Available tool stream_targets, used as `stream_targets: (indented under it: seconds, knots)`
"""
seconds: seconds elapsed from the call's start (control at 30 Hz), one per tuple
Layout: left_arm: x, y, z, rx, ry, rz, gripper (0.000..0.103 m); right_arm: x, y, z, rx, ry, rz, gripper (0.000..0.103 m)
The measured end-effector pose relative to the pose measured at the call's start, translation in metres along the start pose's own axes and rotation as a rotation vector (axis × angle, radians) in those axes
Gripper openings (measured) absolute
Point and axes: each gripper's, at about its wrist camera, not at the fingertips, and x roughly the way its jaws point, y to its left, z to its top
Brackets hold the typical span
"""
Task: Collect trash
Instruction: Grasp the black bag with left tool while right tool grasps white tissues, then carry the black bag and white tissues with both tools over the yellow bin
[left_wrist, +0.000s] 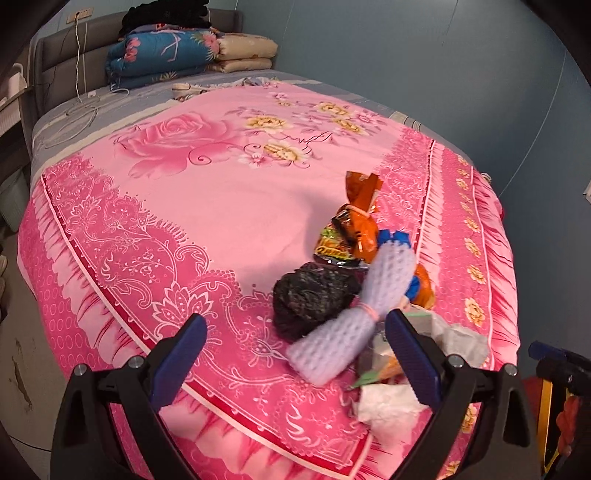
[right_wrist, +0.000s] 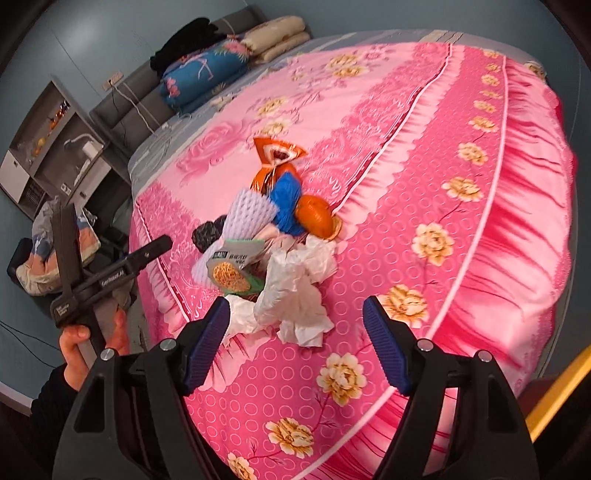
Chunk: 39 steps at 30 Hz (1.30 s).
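Observation:
A pile of trash lies near the corner of the pink bed cover (left_wrist: 207, 206). It holds a white foam net sleeve (left_wrist: 354, 317), a crumpled black bag (left_wrist: 310, 299), an orange snack wrapper (left_wrist: 358, 225), crumpled white tissue (left_wrist: 388, 406) and a blue scrap. My left gripper (left_wrist: 295, 350) is open and empty, with the foam sleeve between and just beyond its fingertips. In the right wrist view the tissue (right_wrist: 299, 295) lies just ahead of my open, empty right gripper (right_wrist: 295, 332). A green food packet (right_wrist: 236, 269), the foam sleeve (right_wrist: 243, 221) and the orange wrapper (right_wrist: 277, 162) lie behind it.
Folded quilts (left_wrist: 162, 55) and pillows are stacked at the grey headboard (left_wrist: 66, 59). A white cable (left_wrist: 77, 59) hangs there. Shelves (right_wrist: 55, 147) stand by the wall left of the bed. The left hand-held gripper (right_wrist: 110, 273) shows at the bed's edge. The bed cover (right_wrist: 443, 184) drops off at the right.

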Motion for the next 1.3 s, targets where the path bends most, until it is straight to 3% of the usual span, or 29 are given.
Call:
stream_targets:
  seconds: [0.43, 0.73, 1.0, 1.3]
  knots:
    - [0.062, 0.008, 0.021, 0.000, 0.071, -0.059, 0.093, 0.078, 0.018, 0.005, -0.051, 0.140, -0.044, 0.065]
    - [0.090, -0.010, 0.016, 0.044, 0.135, -0.135, 0.064, 0.106, 0.011, 0.008, -0.023, 0.182, -0.057, 0.054]
    - [0.086, -0.001, 0.013, 0.014, 0.130, -0.152, 0.044, 0.111, 0.014, 0.006, -0.042, 0.189, -0.076, 0.031]
    - [0.062, 0.009, 0.019, -0.012, 0.074, -0.138, 0.040, 0.091, 0.014, 0.005, -0.039, 0.136, -0.077, 0.026]
